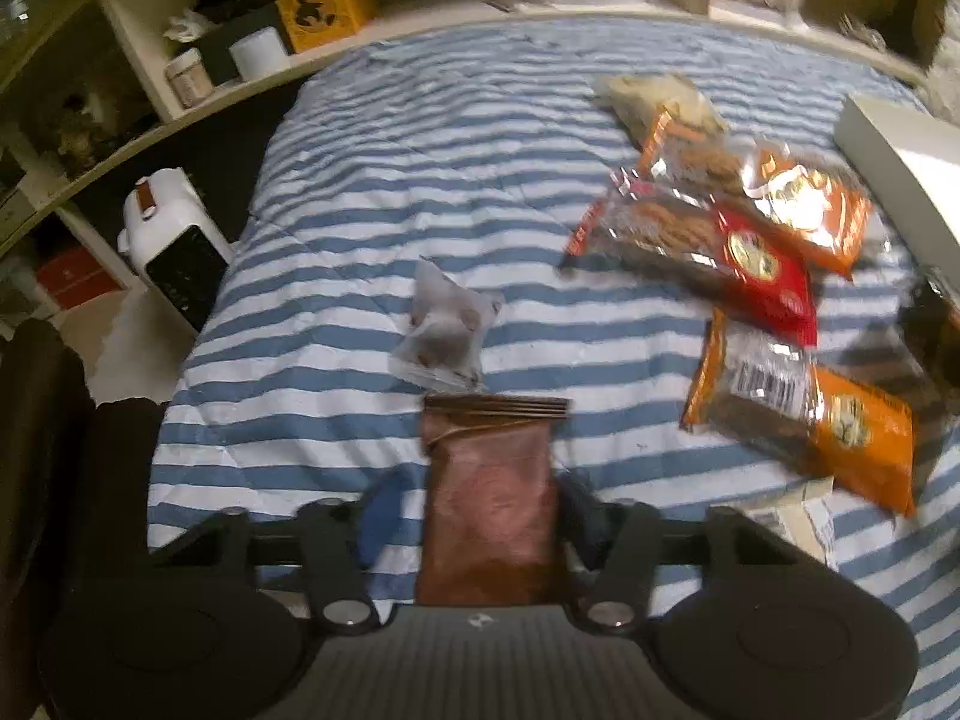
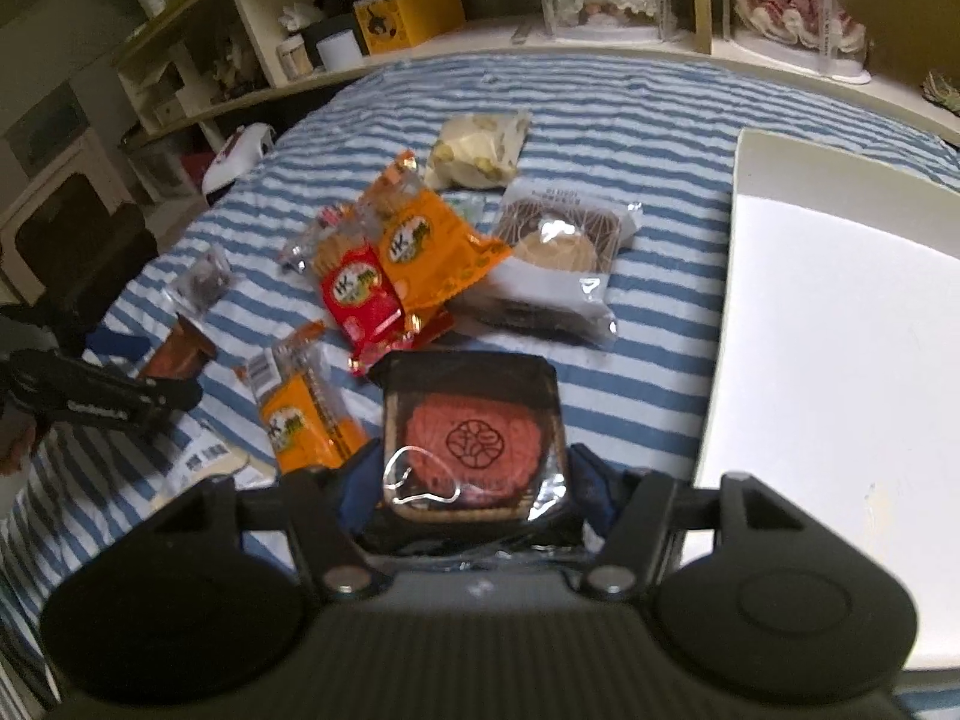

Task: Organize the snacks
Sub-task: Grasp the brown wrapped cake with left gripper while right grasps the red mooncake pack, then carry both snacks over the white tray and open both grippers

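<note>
Brown foil sachet (image 1: 489, 498) is sitting between the narrowed jaws of our left gripper (image 1: 480, 498), pads pressing its sides, low over the blue-striped bedcover (image 1: 372, 180). Our right gripper (image 2: 474, 468) is clasping a clear-wrapped pink mooncake (image 2: 474, 438), jaws about half open around it, just beside the white tray (image 2: 840, 330). Orange and red cracker packs (image 2: 384, 264) are lying loose on the bed. We are judging it best to keep both squeezes gentle, lift clear of the pile, and lower each snack flat into the tray.
</note>
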A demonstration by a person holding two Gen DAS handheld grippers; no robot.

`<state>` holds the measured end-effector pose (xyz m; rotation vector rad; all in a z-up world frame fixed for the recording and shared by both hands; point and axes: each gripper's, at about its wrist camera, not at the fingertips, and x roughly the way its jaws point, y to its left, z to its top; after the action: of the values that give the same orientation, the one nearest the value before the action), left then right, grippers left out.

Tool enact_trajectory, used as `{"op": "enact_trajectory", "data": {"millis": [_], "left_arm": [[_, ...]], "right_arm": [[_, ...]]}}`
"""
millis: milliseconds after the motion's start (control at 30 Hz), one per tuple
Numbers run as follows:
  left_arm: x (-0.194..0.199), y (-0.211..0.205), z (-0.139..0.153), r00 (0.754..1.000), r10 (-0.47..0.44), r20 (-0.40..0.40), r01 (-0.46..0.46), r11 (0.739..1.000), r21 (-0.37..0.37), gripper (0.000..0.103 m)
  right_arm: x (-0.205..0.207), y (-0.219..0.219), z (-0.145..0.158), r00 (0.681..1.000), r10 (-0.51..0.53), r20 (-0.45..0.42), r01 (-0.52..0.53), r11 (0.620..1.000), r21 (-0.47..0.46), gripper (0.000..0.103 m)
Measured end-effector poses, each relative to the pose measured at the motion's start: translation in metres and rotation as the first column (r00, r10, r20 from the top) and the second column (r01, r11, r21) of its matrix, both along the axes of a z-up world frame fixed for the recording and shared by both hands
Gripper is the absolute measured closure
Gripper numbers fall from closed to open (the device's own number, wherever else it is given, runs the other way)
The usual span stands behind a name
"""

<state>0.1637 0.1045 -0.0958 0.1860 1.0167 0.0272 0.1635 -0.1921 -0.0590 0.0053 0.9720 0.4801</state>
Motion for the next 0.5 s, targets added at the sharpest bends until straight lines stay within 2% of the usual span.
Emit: {"op": "enact_trajectory", "data": {"millis": [167,267,500], "left_arm": [[-0.005,0.002,0.012,0.998,0.038,0.044,-0.037,0.999,-0.028,0.059],[-0.01,0.0,0.026,0.993,0.065,0.095,-0.059,0.996,-0.069,0.06],[-0.029,-0.027,0.064,0.972,0.064,0.226,-0.028,0.987,-0.16,0.06]], "right_arm": [[-0.002,-0.012,0.013,0.999,-0.038,0.033,0.036,0.998,0.055,0.033],[-0.001,-0.02,0.023,0.996,-0.066,0.056,0.061,0.994,0.087,0.033],[-0.001,-0.04,0.048,0.986,-0.124,0.115,0.108,0.985,0.134,0.033]]}}
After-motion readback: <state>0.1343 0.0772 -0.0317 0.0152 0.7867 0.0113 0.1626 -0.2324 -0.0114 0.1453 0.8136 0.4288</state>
